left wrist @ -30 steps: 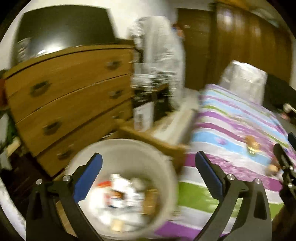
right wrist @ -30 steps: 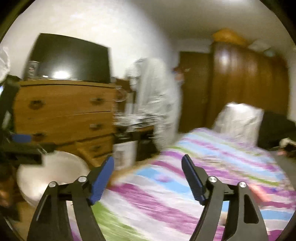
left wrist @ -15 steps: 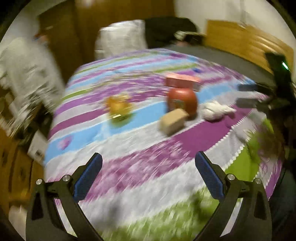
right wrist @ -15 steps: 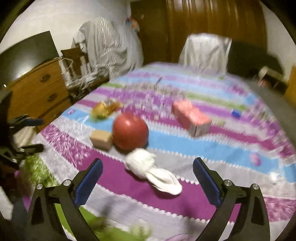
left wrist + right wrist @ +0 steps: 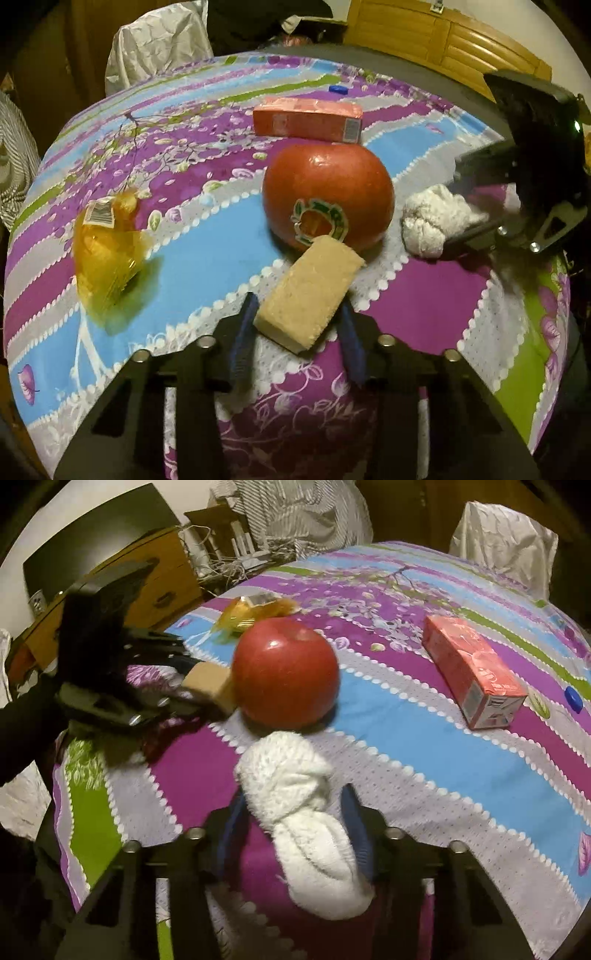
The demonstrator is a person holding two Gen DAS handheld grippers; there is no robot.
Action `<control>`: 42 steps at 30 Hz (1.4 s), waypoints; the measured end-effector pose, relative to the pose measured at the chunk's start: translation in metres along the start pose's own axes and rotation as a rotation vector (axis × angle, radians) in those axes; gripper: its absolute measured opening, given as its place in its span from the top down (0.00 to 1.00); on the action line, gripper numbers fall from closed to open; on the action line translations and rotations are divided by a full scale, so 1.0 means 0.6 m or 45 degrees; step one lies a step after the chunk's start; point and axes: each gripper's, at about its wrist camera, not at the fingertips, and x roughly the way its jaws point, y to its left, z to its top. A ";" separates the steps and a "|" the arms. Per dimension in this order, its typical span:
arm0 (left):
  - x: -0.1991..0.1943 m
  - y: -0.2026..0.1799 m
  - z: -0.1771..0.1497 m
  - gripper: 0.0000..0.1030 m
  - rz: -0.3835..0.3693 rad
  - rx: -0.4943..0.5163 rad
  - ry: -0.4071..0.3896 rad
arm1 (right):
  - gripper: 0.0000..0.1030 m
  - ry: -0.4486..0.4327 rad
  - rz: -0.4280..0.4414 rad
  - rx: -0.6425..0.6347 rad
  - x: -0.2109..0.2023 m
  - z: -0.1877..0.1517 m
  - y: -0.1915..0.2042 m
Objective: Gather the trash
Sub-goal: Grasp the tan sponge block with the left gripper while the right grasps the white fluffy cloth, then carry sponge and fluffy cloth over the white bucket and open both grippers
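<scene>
On the striped bedspread (image 5: 207, 236) lie a tan sponge block (image 5: 310, 291), a red apple (image 5: 328, 192), a crumpled white cloth (image 5: 299, 812), a yellow wrapper (image 5: 107, 243) and a pink carton (image 5: 306, 118). My left gripper (image 5: 297, 332) has its blue pads closed against the sides of the sponge block, which leans on the apple. My right gripper (image 5: 291, 830) is closed around the white cloth, just in front of the apple (image 5: 284, 672). Each gripper shows in the other's view: the right one (image 5: 517, 206) and the left one (image 5: 122, 679).
A blue bottle cap (image 5: 574, 698) lies beyond the pink carton (image 5: 472, 668). A wooden dresser (image 5: 155, 587) with a dark TV stands left of the bed. A white pillow (image 5: 155, 44) and a wooden headboard (image 5: 443, 37) are at the far end.
Both grippers moved in from wide open above the bed and closed: the left one on the sponge block, the right one on the white cloth. A second ago the left was over a white bin.
</scene>
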 end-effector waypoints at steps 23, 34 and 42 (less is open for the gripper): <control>-0.321 -0.061 -0.212 0.68 0.843 -0.762 -0.184 | 0.66 -0.158 -0.058 0.370 -0.040 -0.044 0.318; -0.498 0.064 -0.340 0.68 1.067 -0.959 -0.219 | 0.66 -0.156 0.133 0.071 0.022 0.192 0.557; -0.609 0.189 -0.447 0.68 1.161 -1.145 -0.201 | 0.66 -0.037 0.202 -0.132 0.116 0.351 0.752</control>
